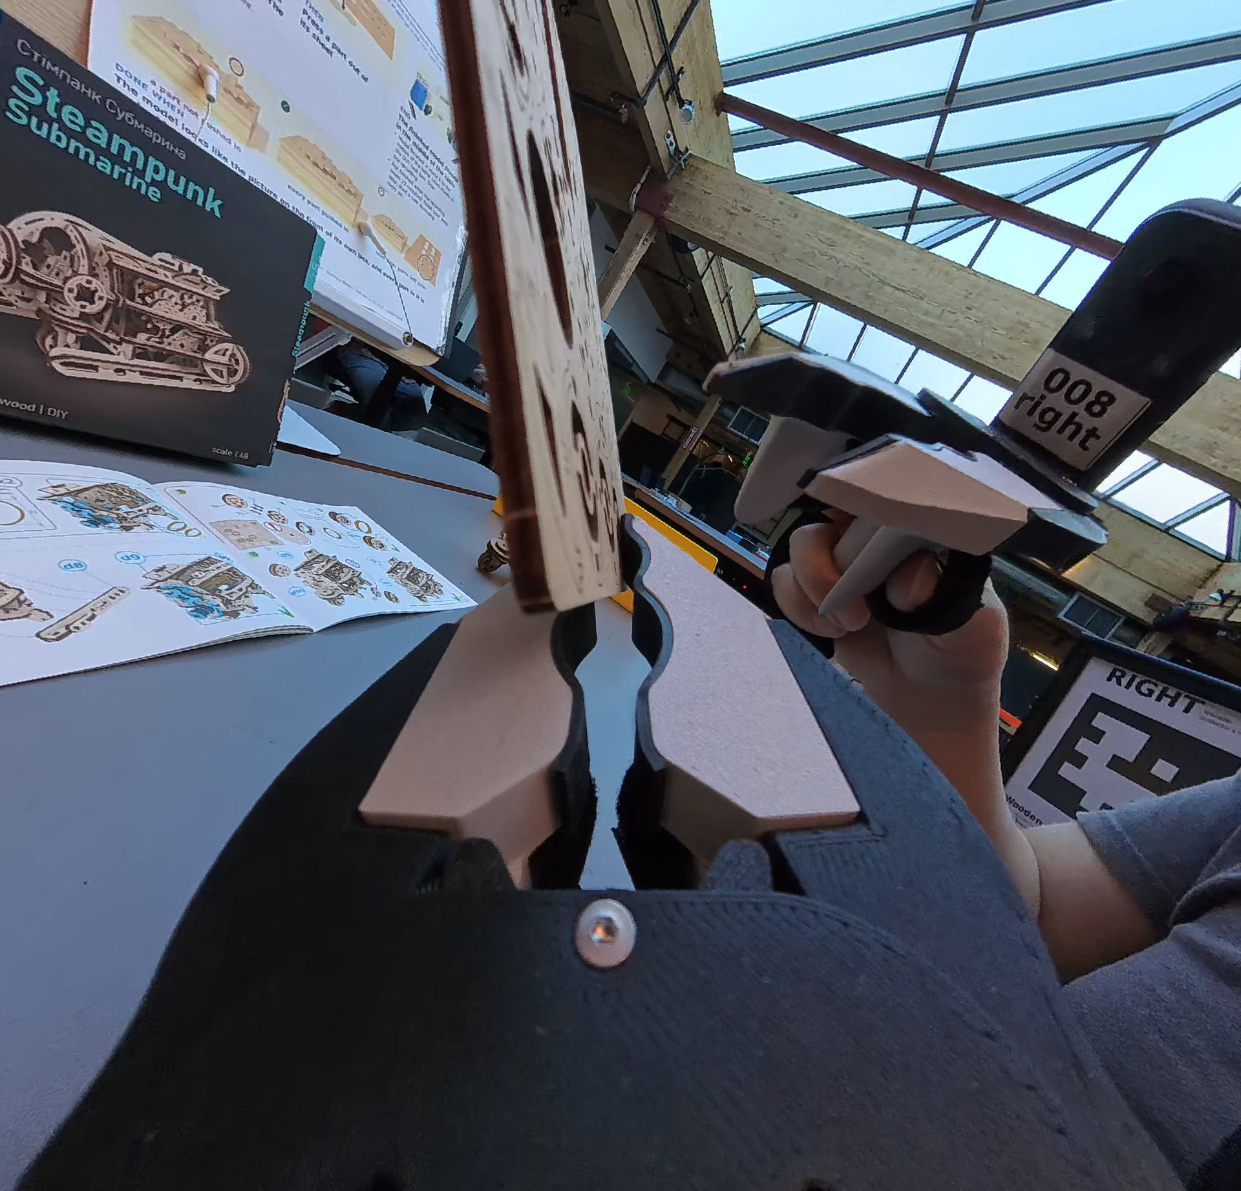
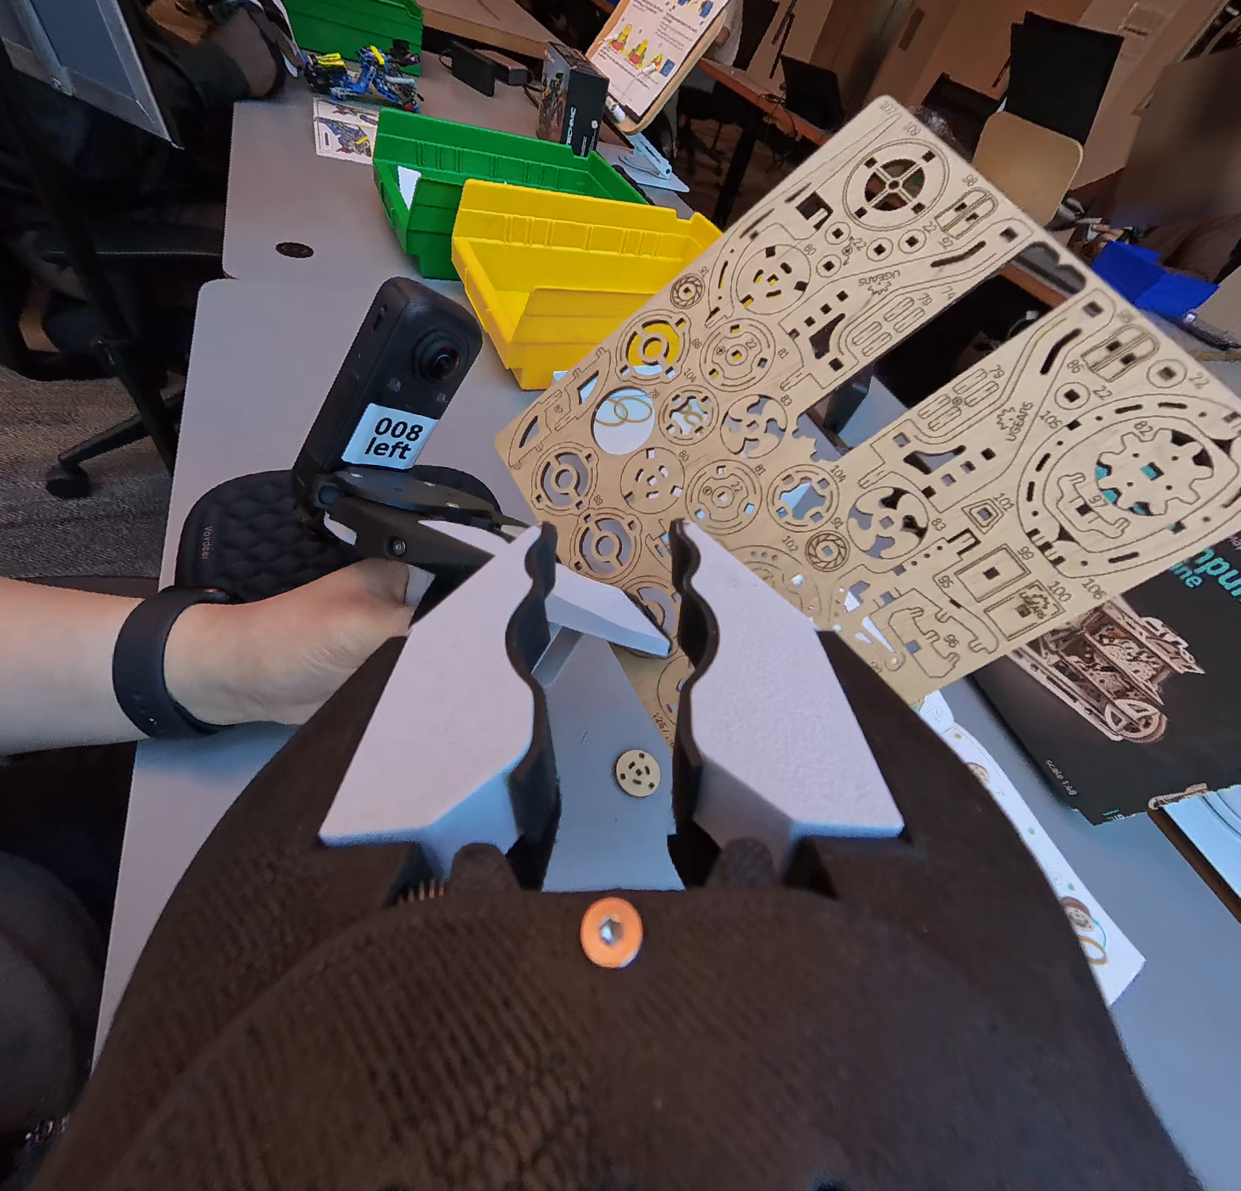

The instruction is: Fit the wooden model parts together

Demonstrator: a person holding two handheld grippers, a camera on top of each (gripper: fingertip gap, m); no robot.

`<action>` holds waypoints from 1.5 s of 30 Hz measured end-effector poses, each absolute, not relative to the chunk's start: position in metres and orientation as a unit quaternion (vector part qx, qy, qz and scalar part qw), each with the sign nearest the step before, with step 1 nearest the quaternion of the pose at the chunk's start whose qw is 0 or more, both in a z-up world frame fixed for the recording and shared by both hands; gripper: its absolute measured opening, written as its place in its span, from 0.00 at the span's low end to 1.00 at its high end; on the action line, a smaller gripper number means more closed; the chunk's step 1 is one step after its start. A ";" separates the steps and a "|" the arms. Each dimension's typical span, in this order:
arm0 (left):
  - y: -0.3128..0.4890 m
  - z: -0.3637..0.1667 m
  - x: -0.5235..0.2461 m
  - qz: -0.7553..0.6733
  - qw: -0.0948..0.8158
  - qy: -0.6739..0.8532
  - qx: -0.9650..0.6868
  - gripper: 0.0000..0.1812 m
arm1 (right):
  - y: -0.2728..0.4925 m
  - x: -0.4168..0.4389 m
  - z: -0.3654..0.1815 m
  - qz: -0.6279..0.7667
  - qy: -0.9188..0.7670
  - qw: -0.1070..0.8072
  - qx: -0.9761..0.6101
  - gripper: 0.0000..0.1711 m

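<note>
A laser-cut wooden parts sheet [image 1: 537, 285] stands nearly upright, held by its lower edge in my left gripper [image 1: 594, 581], which is shut on it. In the right wrist view the sheet [image 2: 873, 420] faces me, with several round gear parts and some empty cut-outs. My left gripper [image 2: 645, 635] pinches its lower left corner there. My right gripper [image 2: 611, 541] is open and empty, with its tips just short of the sheet's lower left area. It also shows in the left wrist view [image 1: 806, 480], right of the sheet. A small round wooden disc [image 2: 638, 772] lies on the table [image 2: 268, 366] below.
An open instruction booklet [image 1: 201, 554] lies on the table at left. The dark model box [image 1: 134, 272] stands behind it, with an instruction board [image 1: 302, 117] farther back. A yellow bin [image 2: 571, 272] and a green bin [image 2: 483, 171] sit beyond the sheet. A small wooden piece [image 1: 493, 554] lies near the sheet's base. About 5 cm separates my left fingertips from my right.
</note>
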State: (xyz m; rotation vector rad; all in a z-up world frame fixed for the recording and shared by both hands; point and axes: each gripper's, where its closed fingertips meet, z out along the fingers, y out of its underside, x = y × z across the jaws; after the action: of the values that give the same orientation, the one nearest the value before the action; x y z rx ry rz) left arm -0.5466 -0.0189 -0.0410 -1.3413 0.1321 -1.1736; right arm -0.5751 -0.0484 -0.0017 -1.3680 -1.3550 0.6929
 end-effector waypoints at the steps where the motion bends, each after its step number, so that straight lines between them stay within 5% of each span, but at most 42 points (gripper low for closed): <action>1: -0.019 -0.041 -0.547 -0.512 0.627 0.058 -0.584 0.00 | -0.049 -0.574 -0.004 0.289 -0.566 0.518 -0.572 0.19; 11: -0.023 -0.036 -0.546 -0.522 0.631 0.064 -0.570 0.00 | 0.002 -0.523 0.007 0.309 -0.451 0.576 -0.607 0.23; 16: -0.027 -0.034 -0.539 -0.539 0.621 0.079 -0.563 0.00 | 0.023 -0.516 0.009 0.437 -0.382 0.514 -0.631 0.31; 25: -0.037 -0.027 -0.530 -0.579 0.604 0.102 -0.537 0.01 | 0.008 -0.522 0.019 0.649 -0.347 0.363 -0.571 0.02; 32: -0.049 -0.023 -0.512 -0.552 0.619 0.163 -0.535 0.09 | 0.010 -0.512 0.020 0.729 -0.303 0.302 -0.535 0.01; 45: -0.044 -0.025 -0.521 -0.560 0.614 0.138 -0.539 0.01 | 0.000 -0.510 0.025 0.723 -0.335 0.325 -0.510 0.01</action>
State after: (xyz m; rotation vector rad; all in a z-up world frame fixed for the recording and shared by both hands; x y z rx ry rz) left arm -0.5206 -0.0435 -0.0252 -1.2413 0.3180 -1.2906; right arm -0.5105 -0.0003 0.0246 -1.3364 -0.8788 1.8950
